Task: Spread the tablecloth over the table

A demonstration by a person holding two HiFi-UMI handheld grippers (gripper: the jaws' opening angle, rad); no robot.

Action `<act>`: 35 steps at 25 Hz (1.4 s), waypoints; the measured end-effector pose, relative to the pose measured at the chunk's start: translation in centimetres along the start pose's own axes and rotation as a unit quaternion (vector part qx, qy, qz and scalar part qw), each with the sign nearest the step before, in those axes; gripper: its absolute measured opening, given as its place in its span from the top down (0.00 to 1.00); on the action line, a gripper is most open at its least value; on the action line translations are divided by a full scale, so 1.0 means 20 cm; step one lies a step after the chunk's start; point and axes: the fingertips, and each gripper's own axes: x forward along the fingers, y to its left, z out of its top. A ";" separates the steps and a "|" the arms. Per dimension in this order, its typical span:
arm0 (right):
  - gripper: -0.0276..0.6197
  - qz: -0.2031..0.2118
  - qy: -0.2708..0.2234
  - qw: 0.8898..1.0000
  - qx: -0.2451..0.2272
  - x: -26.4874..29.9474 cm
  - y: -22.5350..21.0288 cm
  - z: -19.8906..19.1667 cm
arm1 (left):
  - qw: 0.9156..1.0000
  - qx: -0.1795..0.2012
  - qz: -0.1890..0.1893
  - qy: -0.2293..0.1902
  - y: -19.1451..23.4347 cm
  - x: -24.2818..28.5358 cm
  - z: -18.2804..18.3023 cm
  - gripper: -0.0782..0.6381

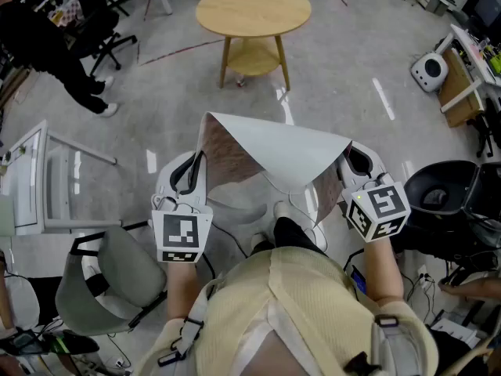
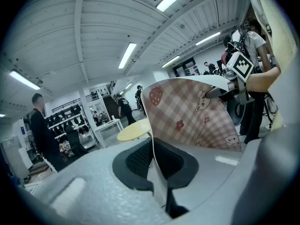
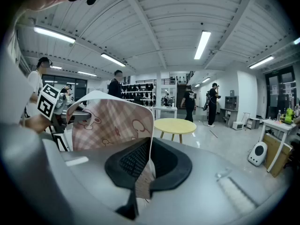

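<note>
Short of the round table [image 1: 252, 8], tablecloth [image 1: 274, 151] held aloft, left gripper [image 1: 196, 169] pinching one edge, right gripper [image 1: 347, 167] the other

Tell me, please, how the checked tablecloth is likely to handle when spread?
The tablecloth arches up between the left gripper and right gripper rather than sagging, so it is probably semi-stiff, like coated sheet. Its thin edge sits in shut jaws, suggesting it is light. Its smooth white backing may slide on the table.
</note>
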 end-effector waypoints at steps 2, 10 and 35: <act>0.95 -0.003 0.001 1.000 0.000 0.03 -0.02 0.00 | 1.000 0.001 0.003 0.001 0.01 0.03 0.00 0.88; 0.95 0.015 0.008 1.000 0.017 0.13 -0.09 -0.03 | 1.000 -0.003 0.010 0.016 0.02 0.11 -0.01 0.88; 0.95 0.104 -0.022 0.994 -0.013 0.67 -0.53 0.22 | 0.995 0.038 0.069 0.060 0.15 0.72 0.26 0.88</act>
